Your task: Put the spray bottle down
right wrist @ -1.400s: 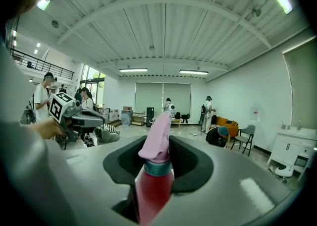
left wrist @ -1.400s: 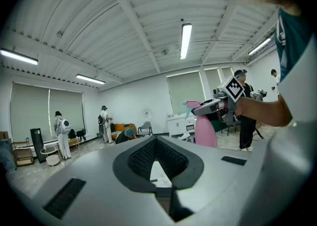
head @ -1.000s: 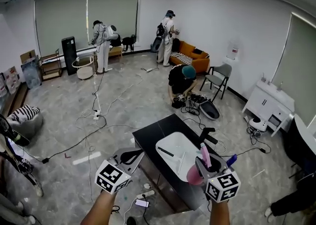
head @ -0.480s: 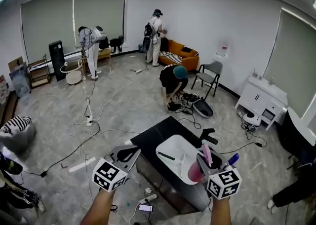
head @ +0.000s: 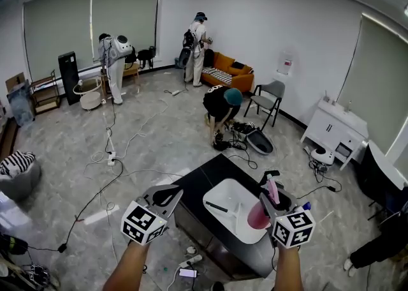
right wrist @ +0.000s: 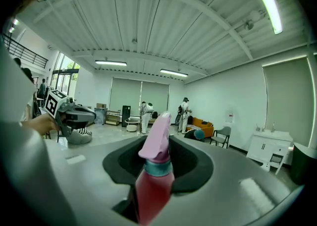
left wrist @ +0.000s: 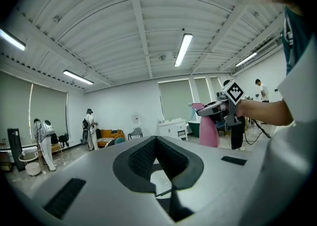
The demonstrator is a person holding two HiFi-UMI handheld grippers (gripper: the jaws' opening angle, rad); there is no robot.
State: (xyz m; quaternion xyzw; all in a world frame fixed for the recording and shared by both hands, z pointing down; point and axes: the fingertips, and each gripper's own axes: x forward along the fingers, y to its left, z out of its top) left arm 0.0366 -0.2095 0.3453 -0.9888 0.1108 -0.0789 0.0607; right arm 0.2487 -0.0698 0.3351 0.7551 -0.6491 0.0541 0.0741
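Right tongs [head: 275, 201] are clamped on the pink spray bottle [head: 258, 217]. In the right gripper view it stands upright between the jaws with the spray head poking up above them, so you've got a decent hold. Left tongs [head: 167, 195] have their tips together with nothing between them, just hanging out near the left edge of the black counter [head: 204, 175]. Looks to me like you're in the carry part of the job: the bottle sits in the air over the right side of the white basin [head: 231, 195], and I can't see its base touching anything yet. For the next move I'd pick a bare patch of the counter rather than the basin's sloped rim and bring the bottle straight down, keeping it upright. Don't spread the jaws until the base sits flat, otherwise it'll probably tip. The left side doesn't need to do anything here.
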